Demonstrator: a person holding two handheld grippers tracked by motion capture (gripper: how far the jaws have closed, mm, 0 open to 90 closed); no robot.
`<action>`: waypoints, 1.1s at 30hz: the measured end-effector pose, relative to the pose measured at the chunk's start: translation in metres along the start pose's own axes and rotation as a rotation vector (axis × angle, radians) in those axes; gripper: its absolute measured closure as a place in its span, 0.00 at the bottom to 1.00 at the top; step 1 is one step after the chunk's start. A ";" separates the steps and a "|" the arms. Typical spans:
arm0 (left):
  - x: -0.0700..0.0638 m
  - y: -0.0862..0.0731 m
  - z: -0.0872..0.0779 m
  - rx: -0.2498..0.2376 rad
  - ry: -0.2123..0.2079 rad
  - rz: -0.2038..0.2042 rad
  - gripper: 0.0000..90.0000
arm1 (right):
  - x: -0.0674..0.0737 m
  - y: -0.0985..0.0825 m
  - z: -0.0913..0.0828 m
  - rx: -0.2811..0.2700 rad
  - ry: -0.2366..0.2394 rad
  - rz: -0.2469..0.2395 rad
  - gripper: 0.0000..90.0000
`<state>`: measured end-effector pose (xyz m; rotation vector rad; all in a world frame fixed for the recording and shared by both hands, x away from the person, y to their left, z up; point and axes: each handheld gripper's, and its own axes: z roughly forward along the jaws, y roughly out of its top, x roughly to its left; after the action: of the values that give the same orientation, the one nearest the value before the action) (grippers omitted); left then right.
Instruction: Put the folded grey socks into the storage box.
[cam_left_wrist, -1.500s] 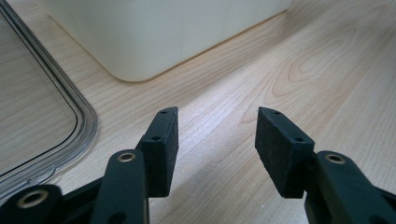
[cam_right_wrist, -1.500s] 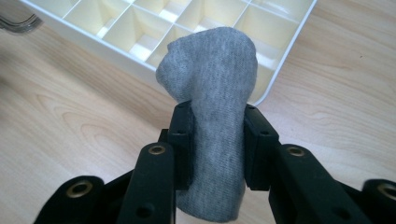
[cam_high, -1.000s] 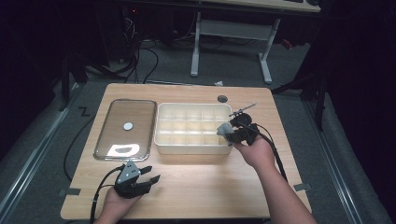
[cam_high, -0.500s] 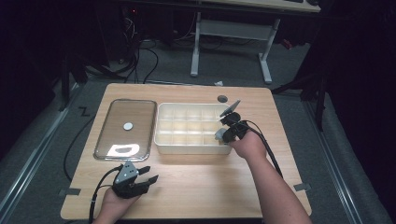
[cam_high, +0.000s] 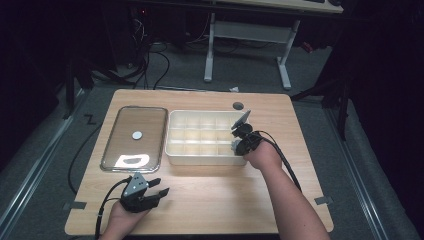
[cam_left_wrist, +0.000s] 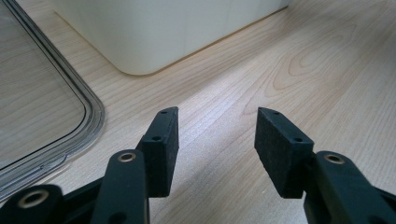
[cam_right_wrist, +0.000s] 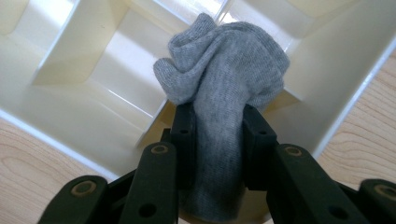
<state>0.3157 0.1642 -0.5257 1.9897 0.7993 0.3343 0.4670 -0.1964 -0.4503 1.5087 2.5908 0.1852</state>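
Grey sock (cam_right_wrist: 224, 93) clamped in the right hand-held gripper (cam_right_wrist: 218, 126) over the divided cream box (cam_high: 200, 152).

The sock is bunched above the jaws and hangs down between them, pressed by both pads, at the box's right end, over a compartment near its front right corner. The box sits mid-worktop (cam_high: 215, 200), just beside a clear lid (cam_high: 134, 137) lying flat to its left. The left hand-held gripper (cam_left_wrist: 215, 140) rests low at the worktop's near left edge, jaws apart with nothing between them, pointing toward the box's corner.
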 end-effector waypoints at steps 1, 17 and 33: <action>0.000 0.000 0.000 0.002 -0.001 0.001 0.56 | 0.000 0.000 0.000 0.001 0.003 0.007 0.79; -0.001 0.000 0.000 0.005 -0.003 0.007 0.56 | 0.000 0.000 0.013 0.018 0.009 0.012 0.79; -0.001 0.000 0.000 0.007 -0.004 0.006 0.56 | 0.000 -0.002 0.005 -0.012 0.008 0.009 0.72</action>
<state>0.3152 0.1633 -0.5256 1.9989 0.7933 0.3306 0.4666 -0.1975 -0.4555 1.5187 2.5849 0.2085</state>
